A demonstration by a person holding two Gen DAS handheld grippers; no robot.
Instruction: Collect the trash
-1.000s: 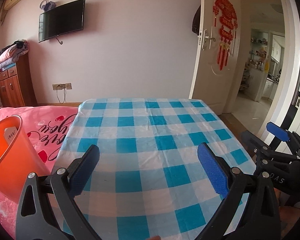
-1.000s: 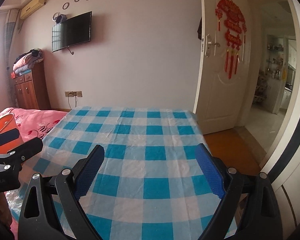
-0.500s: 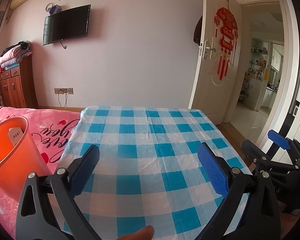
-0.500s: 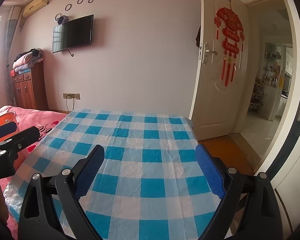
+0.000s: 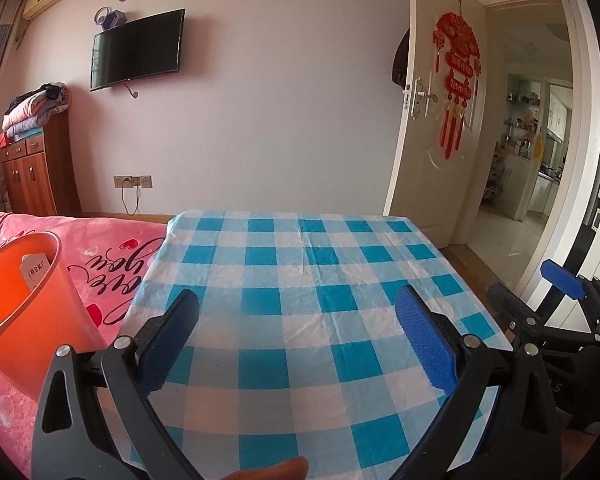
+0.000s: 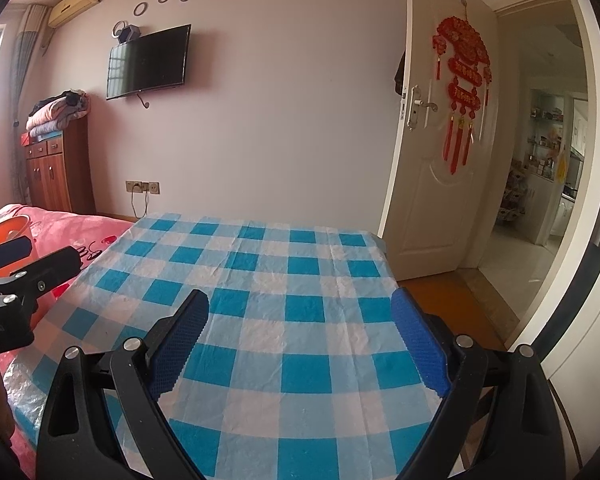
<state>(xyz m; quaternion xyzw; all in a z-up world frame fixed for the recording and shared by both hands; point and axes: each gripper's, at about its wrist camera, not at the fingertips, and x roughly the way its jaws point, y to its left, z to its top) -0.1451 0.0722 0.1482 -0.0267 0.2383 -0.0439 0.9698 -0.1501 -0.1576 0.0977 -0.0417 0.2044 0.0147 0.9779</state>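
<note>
Both my tongs are gaping wide with nothing in them: left gripper [image 5: 296, 320] at the bottom of its frame, right gripper [image 6: 300, 322] likewise, over the blue checked tablecloth [image 5: 300, 280]. The orange trash bin [image 5: 16, 304] sits at the left edge on the pink bedspread [image 5: 112, 248], a white tag [image 5: 36, 270] inside. Farther back, TV [image 5: 136, 50] upper left.

A bin [image 5: 24, 304] stands on the bed [image 5: 112, 256], left of the table [image 5: 300, 280]. Far behind the bed a cabinet [image 5: 36, 172] stands under folded blankets [image 5: 36, 108]. A television [image 5: 136, 56] hangs on the far wall; the door [image 5: 432, 140] stands right.
</note>
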